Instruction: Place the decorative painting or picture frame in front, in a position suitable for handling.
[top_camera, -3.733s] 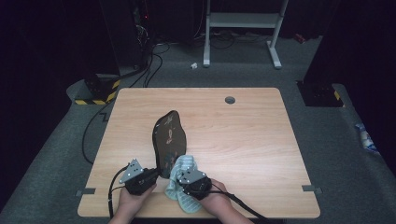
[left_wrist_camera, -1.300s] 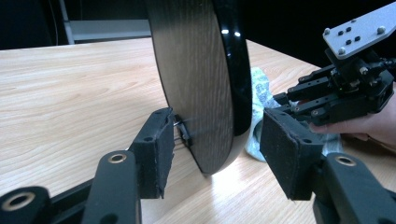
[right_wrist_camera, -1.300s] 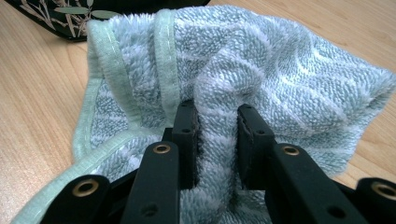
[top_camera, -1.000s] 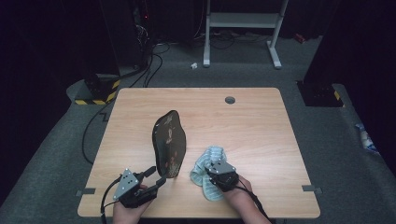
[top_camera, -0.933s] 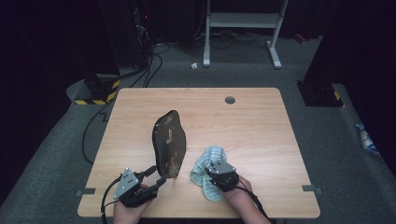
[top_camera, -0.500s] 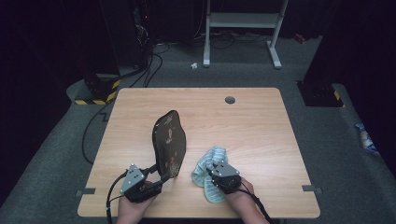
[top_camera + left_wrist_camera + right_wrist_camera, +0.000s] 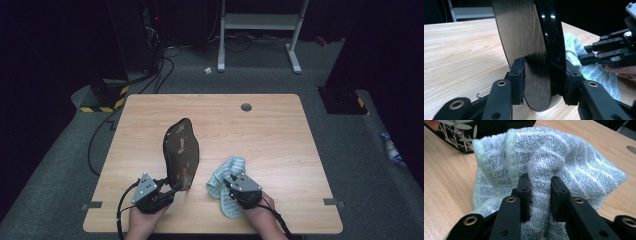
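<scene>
Your left tongs (image 7: 544, 80) are clenched on the lower edge of the black tray (image 7: 181, 152), which stands on edge above them. It looks stiff and glossy, likely slippery, so grip the rim firmly. Just beside, your right tongs (image 7: 540, 195) pinch the soft, light towel (image 7: 564, 160) on the tabletop (image 7: 280, 130).

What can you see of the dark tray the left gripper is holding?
The tray is a long oval, glossy black on its upper face with a plant motif and reddish marks, wood-grained beneath. It stands tilted on edge, its near end clamped between the left gripper's fingers. It rises over the table, beside the striped towel.
</scene>
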Demonstrator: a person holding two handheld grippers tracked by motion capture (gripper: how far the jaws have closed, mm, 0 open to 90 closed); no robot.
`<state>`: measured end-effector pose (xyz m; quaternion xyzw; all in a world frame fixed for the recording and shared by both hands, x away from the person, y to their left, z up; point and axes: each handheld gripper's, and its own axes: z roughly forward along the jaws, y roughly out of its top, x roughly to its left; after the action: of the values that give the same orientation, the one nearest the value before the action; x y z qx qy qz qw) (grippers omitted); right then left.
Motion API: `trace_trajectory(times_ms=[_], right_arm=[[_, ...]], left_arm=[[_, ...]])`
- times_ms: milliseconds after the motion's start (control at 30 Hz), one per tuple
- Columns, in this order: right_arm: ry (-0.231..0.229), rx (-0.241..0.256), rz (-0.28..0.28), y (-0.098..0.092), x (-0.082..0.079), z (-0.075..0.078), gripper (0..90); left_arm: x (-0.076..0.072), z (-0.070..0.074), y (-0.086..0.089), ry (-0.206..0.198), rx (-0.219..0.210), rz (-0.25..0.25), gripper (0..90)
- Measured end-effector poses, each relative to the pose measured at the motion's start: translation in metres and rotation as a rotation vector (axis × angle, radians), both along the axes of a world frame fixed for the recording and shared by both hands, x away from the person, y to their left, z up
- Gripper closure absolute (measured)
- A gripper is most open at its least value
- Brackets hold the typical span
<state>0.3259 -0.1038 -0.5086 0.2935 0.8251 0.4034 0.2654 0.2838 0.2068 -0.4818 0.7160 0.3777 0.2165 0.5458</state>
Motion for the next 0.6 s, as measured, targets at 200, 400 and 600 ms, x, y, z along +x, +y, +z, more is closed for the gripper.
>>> trace_trajectory(times_ms=[200,400,600], right_arm=[[-0.031,0.024,0.005,0.0,-0.002,0.013,71.8],[-0.073,0.08,0.015,0.0,-0.002,0.035,71.8],[-0.117,0.149,0.029,0.004,0.001,0.062,71.8]], left_arm=[[-0.001,0.0,0.004,-0.002,-0.001,0.014,63.6],[-0.001,-0.001,0.01,-0.002,-0.001,0.025,67.2],[-0.001,-0.002,0.015,-0.003,-0.01,0.028,70.3]])
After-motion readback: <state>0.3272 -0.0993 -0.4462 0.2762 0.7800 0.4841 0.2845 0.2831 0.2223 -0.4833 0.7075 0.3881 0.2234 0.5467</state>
